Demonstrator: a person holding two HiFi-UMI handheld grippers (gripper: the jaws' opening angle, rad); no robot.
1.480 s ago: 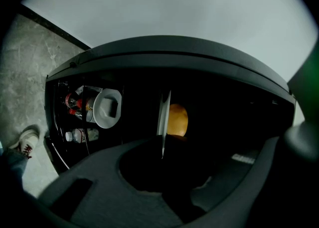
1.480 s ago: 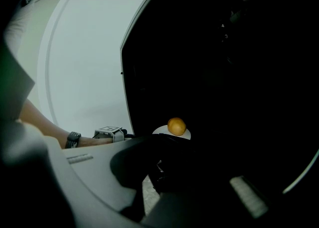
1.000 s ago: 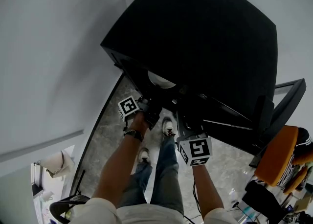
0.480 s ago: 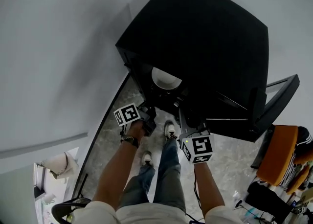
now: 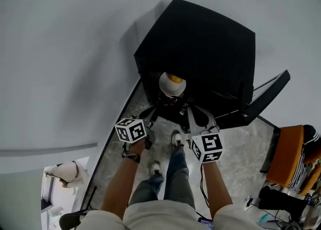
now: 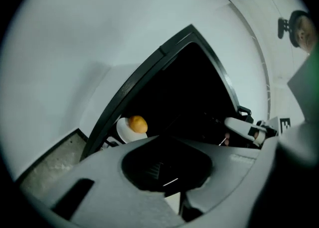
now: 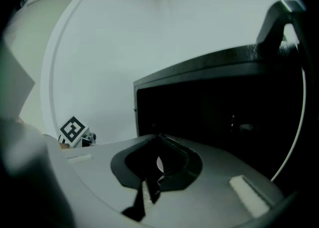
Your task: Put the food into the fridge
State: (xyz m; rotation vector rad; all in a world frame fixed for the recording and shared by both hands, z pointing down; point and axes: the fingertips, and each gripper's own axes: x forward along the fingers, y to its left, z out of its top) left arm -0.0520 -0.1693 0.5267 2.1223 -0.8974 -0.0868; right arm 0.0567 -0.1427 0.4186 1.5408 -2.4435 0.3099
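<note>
A white wall and stone floor, with a black fridge point(image 5: 200, 48) ahead of both grippers. The orange food point(image 5: 174, 78) sits on its white plate point(image 5: 167, 87) inside, just beyond the left gripper point(image 5: 149, 119), whose jaws are closed on nothing; the right gripper point(image 5: 198, 117) is likewise. The door point(image 5: 266, 92) stands open to the right gripper's right, and probably wants a steady push on its outer face until it seals.

We log a plain white wall point(image 5: 70, 48) from 9 to 12 o'clock. Grey speckled stone floor point(image 5: 235, 153) lies below it, with a dark skirting strip point(image 5: 111, 141) at their join. Orange padded chair point(image 5: 285, 156) at 4 o'clock, near dark clutter point(image 5: 281, 201) we cannot identify.
</note>
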